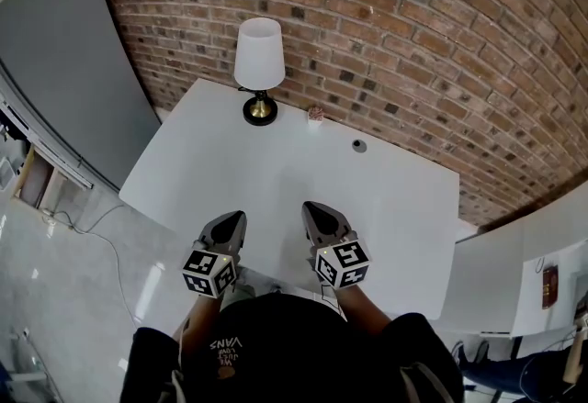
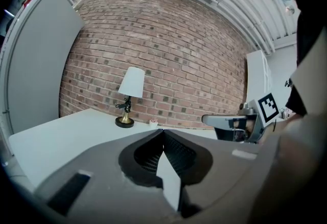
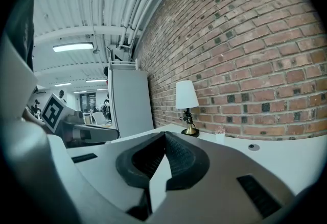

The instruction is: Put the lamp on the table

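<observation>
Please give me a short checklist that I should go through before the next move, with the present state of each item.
1. Lamp stands upright on the table: ok.
2. Lamp base sits fully on the tabletop, not over an edge: ok.
3. Left tool is shut with nothing between its jaws: ok.
4. Right tool is shut with nothing between its jaws: ok.
5. Both tools are at the table's near edge, well apart from the lamp: ok.
6. Small cup stands beside the lamp without touching it: ok.
</observation>
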Demonstrator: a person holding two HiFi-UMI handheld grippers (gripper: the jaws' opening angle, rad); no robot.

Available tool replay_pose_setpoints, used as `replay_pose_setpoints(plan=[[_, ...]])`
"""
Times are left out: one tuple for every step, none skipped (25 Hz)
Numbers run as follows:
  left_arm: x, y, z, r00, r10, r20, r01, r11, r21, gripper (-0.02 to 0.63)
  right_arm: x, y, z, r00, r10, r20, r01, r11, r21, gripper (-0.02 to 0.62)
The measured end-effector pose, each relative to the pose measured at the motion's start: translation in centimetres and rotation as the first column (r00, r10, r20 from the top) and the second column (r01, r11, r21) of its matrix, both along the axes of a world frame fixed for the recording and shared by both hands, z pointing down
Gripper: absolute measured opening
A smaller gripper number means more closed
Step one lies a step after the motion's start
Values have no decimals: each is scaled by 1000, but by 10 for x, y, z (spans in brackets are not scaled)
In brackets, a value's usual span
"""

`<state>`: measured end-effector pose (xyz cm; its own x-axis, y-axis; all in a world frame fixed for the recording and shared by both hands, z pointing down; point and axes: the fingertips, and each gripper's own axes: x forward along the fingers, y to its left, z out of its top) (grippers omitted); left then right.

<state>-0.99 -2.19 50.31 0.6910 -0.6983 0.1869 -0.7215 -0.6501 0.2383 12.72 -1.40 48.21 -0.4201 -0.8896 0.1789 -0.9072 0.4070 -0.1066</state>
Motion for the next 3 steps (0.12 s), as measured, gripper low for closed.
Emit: replay_pose_setpoints(plan=[[0,0,0,1000,-1,2,1,1000,-1,1,0,0,1,1000,0,2,0,1000,-1,-2],[0,-1,1,1000,-1,3,1,1000,-1,0,-1,-1,1,1000,0,4,0,1000,-2,-2],[1,-1,1,1000,-1,4,1,1000,-1,2,-1,-1,1,1000,0,6,0,1000,-3,-2]])
